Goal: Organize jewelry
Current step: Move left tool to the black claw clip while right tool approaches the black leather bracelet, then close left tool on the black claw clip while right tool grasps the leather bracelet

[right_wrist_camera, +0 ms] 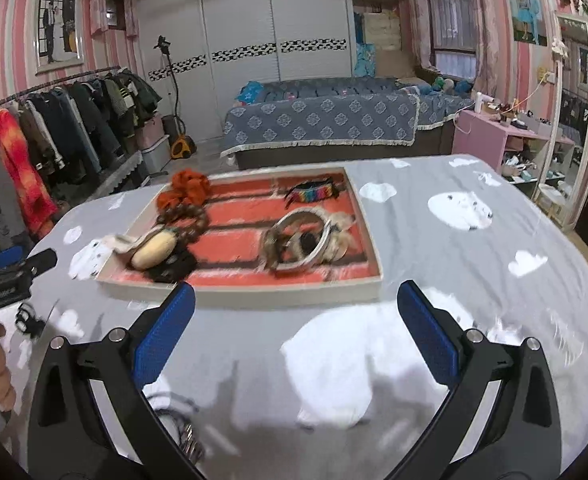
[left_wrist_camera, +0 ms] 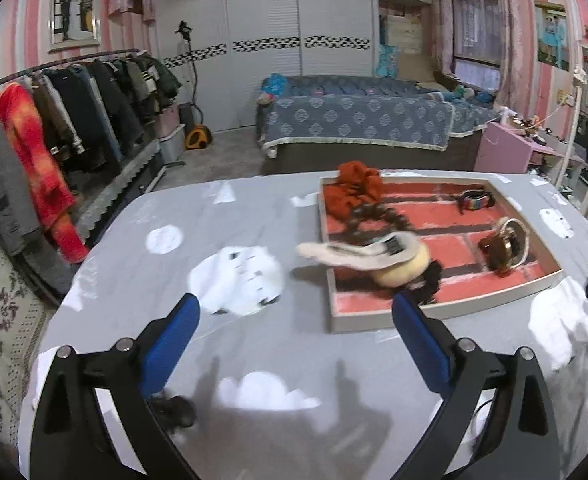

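Under left gripper [left_wrist_camera: 295, 320], blurred dark item [left_wrist_camera: 176, 410], half hidden

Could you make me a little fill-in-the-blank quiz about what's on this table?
1. The jewelry lies in a shallow tray whose lining looks like red ____.
2. Both the left hand-held gripper and the right hand-held gripper stand ____, holding nothing.
3. The orange scrunchie sits in the tray's far ____ corner.
4. The grey tablecloth is printed with white ____.

Missing words: bricks; open; left; clouds
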{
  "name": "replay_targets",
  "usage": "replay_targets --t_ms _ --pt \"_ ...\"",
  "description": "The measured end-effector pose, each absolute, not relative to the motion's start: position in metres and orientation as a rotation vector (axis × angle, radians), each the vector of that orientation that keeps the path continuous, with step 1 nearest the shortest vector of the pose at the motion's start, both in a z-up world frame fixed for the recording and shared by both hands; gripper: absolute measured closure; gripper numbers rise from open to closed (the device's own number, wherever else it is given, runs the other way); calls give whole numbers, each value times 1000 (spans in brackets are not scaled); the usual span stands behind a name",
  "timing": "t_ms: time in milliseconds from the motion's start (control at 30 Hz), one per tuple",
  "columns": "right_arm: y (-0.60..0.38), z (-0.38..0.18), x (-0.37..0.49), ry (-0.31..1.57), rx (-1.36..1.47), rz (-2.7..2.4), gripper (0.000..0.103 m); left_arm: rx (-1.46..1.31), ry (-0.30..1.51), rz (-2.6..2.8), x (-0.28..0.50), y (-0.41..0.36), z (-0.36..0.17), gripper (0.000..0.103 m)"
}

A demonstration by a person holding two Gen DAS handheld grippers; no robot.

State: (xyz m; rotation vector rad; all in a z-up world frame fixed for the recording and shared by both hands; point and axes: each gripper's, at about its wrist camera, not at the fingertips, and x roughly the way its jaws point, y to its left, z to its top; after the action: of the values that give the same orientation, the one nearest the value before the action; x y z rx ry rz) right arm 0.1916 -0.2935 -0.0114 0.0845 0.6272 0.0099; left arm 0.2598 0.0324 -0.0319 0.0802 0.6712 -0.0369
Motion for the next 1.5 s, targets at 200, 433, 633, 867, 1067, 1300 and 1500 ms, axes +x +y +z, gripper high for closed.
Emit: replay_targets --t_ms 200,433,633,867,1067,1300,1500 --pt "-279 -33 171 686 50 25 4 97 703 7 249 64 -49 8" --pt "-264 -46 160 745 49 31 4 86 749 41 247 99 -67 8" --pt "-248 -58 151 781 -4 17 4 106 775 41 243 116 -87 8" --pt "-238 -75 150 853 -47 -11 4 102 812 22 250 127 -102 8" --pt "-229 -92 152 913 -77 6 4 97 835 5 251 126 -108 8" --pt "-226 -93 157 911 -95 7 11 65 879 -11 254 130 -113 17" --pt "-222 -92 163 918 -83 50 42 29 908 -26 256 135 -117 44"
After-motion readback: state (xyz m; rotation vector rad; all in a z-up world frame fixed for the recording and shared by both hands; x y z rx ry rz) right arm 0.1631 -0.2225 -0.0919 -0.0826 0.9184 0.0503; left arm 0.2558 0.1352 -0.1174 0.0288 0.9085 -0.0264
